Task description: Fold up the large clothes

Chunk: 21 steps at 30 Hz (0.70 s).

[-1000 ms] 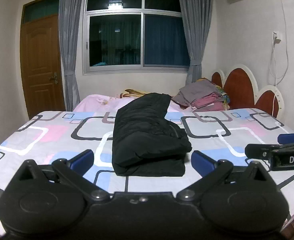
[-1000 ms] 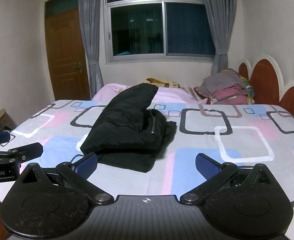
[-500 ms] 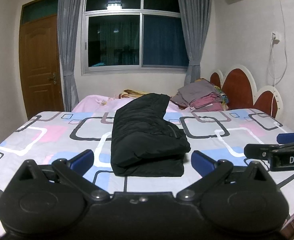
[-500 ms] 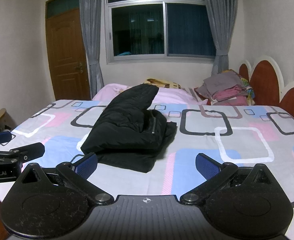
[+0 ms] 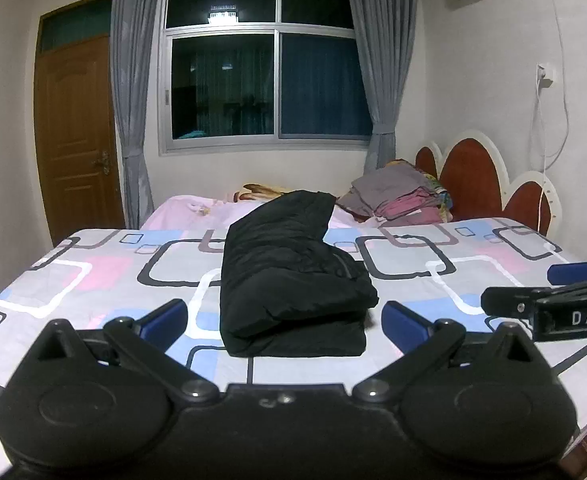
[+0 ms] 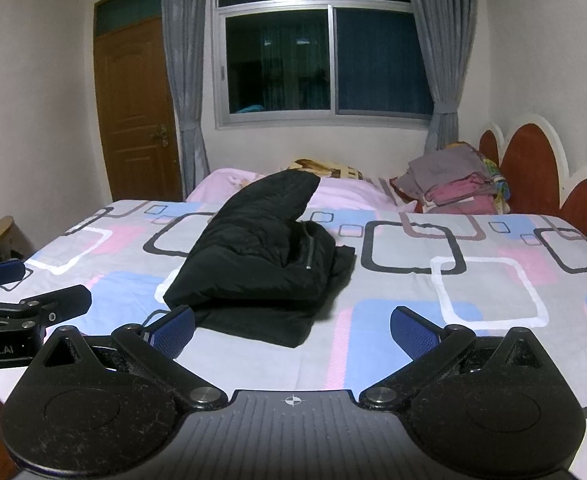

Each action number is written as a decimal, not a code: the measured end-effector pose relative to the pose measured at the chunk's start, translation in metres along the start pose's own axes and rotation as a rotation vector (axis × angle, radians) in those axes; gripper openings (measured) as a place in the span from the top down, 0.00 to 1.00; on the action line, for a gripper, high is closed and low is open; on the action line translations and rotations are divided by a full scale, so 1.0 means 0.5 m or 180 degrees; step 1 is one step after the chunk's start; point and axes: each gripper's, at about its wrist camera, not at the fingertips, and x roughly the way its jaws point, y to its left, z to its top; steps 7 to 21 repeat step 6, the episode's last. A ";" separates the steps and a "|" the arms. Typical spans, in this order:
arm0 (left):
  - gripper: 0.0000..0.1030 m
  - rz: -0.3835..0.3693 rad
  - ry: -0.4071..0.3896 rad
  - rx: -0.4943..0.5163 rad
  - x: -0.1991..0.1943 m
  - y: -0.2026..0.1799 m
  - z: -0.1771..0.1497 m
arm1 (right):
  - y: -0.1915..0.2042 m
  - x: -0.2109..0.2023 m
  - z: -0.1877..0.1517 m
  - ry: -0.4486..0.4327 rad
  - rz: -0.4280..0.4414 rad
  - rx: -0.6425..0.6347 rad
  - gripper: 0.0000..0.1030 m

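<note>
A black padded jacket (image 5: 289,276) lies folded in a thick bundle on the patterned bed sheet (image 5: 93,276), one sleeve or end stretching back toward the pink pillow. The same jacket (image 6: 261,256) sits left of centre in the right wrist view. My left gripper (image 5: 283,326) stands open just short of the bundle's near edge, its blue pads empty. My right gripper (image 6: 291,330) is open too, with nothing between its pads, near the bundle's right corner. Each gripper shows at the side of the other's view.
A stack of folded grey and pink clothes (image 5: 397,196) rests by the red and white headboard (image 5: 473,184). A pink pillow (image 6: 349,196) lies at the far side. A wooden door (image 5: 77,140) and curtained window (image 5: 261,80) stand behind the bed.
Both views have shifted only slightly. The jacket lies as before and both grippers stay open.
</note>
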 end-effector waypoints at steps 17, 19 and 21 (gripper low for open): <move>0.00 -0.0035 -0.0014 -0.0020 -0.002 0.005 0.001 | -0.001 -0.004 0.003 -0.0014 0.0021 -0.0049 0.00; 0.00 -0.0035 -0.0014 -0.0020 -0.002 0.005 0.001 | -0.001 -0.004 0.003 -0.0014 0.0021 -0.0049 0.00; 0.00 -0.0035 -0.0014 -0.0020 -0.002 0.005 0.001 | -0.001 -0.004 0.003 -0.0014 0.0021 -0.0049 0.00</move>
